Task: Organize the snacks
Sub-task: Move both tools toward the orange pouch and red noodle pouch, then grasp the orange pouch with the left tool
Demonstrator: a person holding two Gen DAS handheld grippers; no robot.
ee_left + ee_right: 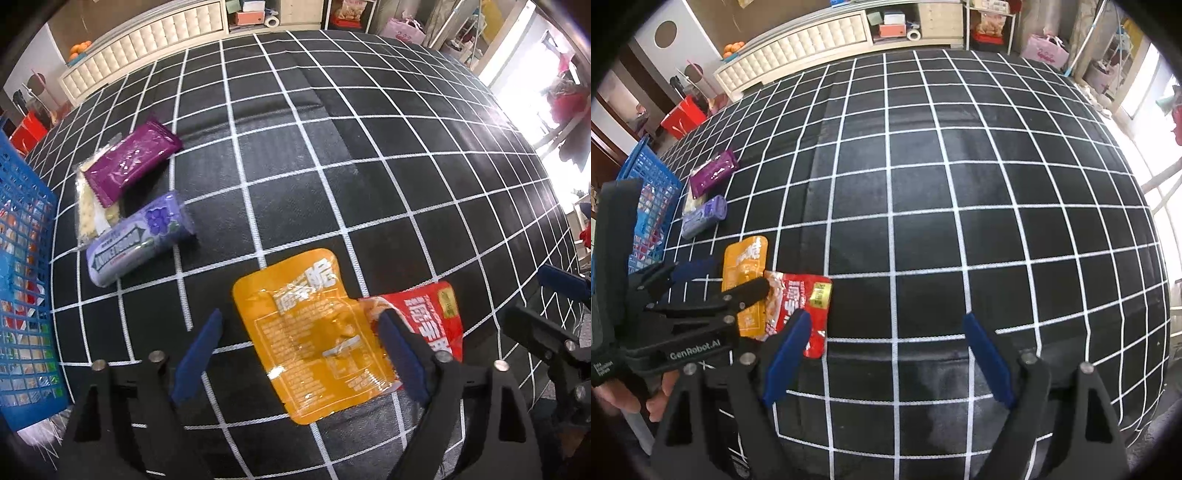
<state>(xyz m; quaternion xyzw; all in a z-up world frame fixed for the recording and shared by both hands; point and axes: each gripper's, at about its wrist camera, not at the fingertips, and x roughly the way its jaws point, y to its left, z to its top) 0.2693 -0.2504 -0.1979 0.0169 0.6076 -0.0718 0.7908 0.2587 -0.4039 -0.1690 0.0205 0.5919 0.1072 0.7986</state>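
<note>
An orange snack packet [295,284] lies flat on the black checked cloth, its right edge over a red snack packet [439,314]. My left gripper [301,323] hangs open above the orange packet, one blue finger on either side, pads not pressing it. In the right wrist view, my right gripper [886,321] stands open over bare cloth. Its left finger is beside the red packet [805,295], and the left gripper [724,278] sits over the orange packet [746,254]. Further left lie a purple packet [133,162], a clear cracker pack [86,210] and a lavender gum tin [140,240].
A blue mesh basket [22,258] holding several snacks stands at the cloth's left edge, also seen as the basket [653,192] in the right wrist view. A person's hand [665,387] holds the left gripper. The cloth [960,184] stretches far and right, with a white cabinet [798,48] beyond.
</note>
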